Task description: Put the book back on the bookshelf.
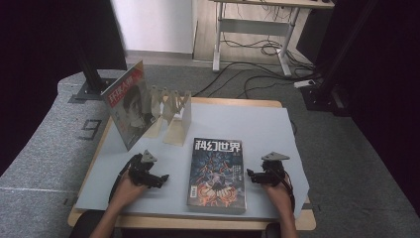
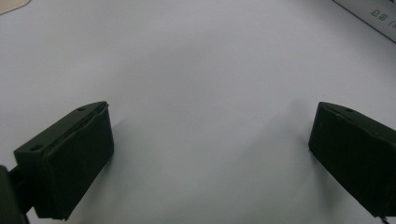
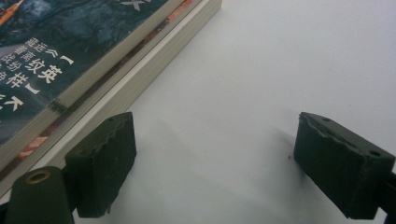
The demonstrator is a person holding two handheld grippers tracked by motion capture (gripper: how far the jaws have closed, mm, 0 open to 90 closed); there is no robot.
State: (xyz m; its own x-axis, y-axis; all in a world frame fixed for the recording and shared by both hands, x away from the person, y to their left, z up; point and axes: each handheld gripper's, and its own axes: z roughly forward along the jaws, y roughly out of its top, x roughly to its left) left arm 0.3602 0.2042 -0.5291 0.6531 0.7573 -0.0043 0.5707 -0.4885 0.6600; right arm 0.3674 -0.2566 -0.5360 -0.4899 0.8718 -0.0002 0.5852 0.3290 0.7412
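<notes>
A stack of magazines (image 1: 217, 176) with a dark illustrated cover lies flat on the pale grey tabletop, near its front edge. My left gripper (image 1: 157, 179) rests low on the table just left of the stack, jaws wide apart and empty (image 2: 210, 154). My right gripper (image 1: 251, 176) sits just right of the stack, open, with only bare table between its jaws (image 3: 215, 163). In the right gripper view the stacked magazines' page edges (image 3: 140, 70) run past the left jaw. A corner of the magazine stack (image 2: 373, 14) shows at the top right of the left gripper view.
A wooden slotted rack (image 1: 171, 111) stands at the back left of the table (image 1: 257, 124), with one red-titled magazine (image 1: 130, 106) leaning upright in it. Beyond the table are floor cables (image 1: 257, 64) and a desk frame (image 1: 252, 29).
</notes>
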